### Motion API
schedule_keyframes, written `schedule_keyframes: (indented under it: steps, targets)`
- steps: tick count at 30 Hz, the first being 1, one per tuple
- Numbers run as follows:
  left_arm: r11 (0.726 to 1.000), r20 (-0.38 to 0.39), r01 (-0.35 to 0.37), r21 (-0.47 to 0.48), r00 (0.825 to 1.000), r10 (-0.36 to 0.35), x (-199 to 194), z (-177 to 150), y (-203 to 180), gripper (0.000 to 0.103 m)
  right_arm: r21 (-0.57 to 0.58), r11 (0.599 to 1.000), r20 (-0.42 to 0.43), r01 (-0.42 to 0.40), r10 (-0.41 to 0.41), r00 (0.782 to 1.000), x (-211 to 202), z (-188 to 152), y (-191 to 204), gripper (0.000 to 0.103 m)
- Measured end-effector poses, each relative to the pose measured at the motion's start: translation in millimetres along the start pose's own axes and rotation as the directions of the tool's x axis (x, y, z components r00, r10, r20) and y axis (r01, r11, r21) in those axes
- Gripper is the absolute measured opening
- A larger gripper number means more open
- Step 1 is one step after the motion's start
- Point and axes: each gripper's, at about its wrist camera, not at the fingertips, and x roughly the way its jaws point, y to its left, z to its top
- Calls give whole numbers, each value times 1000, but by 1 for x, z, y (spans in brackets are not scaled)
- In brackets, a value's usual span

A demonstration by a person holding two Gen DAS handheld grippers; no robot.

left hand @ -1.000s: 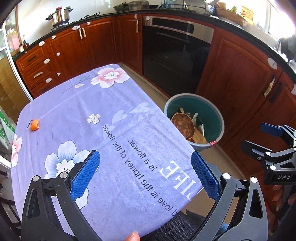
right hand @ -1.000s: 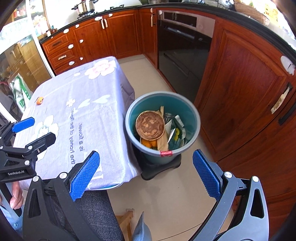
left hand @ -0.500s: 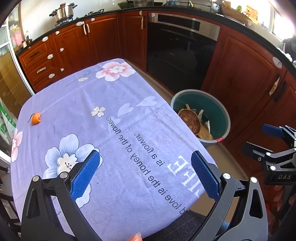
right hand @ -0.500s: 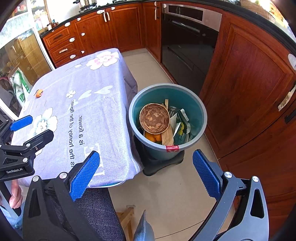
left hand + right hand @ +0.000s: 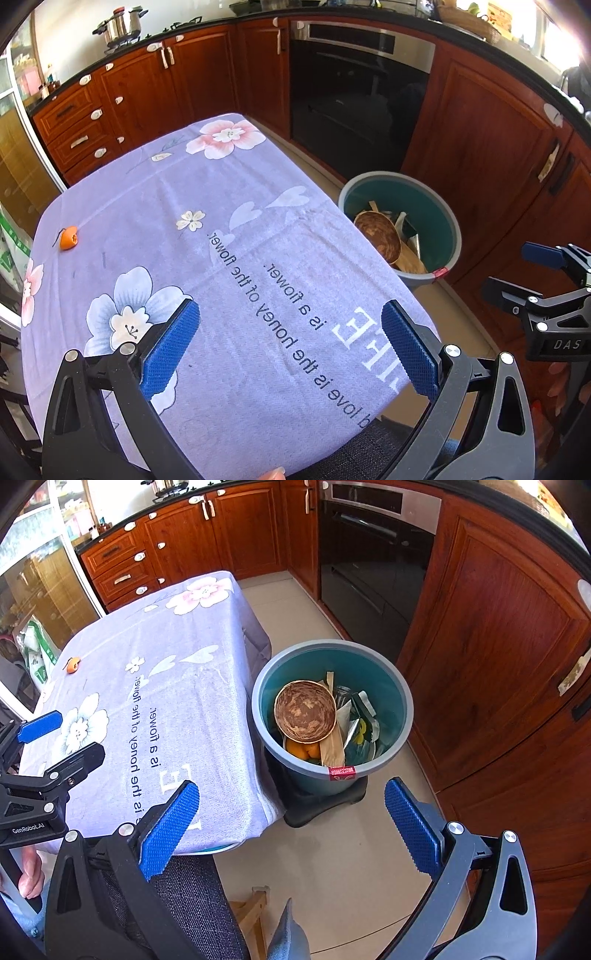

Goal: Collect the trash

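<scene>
A small orange scrap lies near the far left edge of the table with the purple flowered cloth; it also shows in the right wrist view. A grey-blue trash bin stands on the floor right of the table, holding a brown paper bowl, wrappers and orange peel; it shows in the left wrist view too. My left gripper is open and empty above the table's near edge. My right gripper is open and empty, held above the floor near the bin.
Red-brown cabinets and a black oven line the far and right sides. A dark fabric chair sits at the table's near edge. A tiled floor strip runs between table, bin and cabinets.
Both grippers have drawn back and risen a little, so the table and bin look slightly farther away. Both stay open and empty. The orange scrap has not moved.
</scene>
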Motion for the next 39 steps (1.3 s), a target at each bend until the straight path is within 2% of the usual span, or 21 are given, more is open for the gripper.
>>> schedule_keyframes:
  steps: [39]
  targets:
    - [999, -50, 2, 48, 999, 1, 15, -1, -10, 99, 10, 1000, -30, 15, -14, 999, 17, 5, -7, 97]
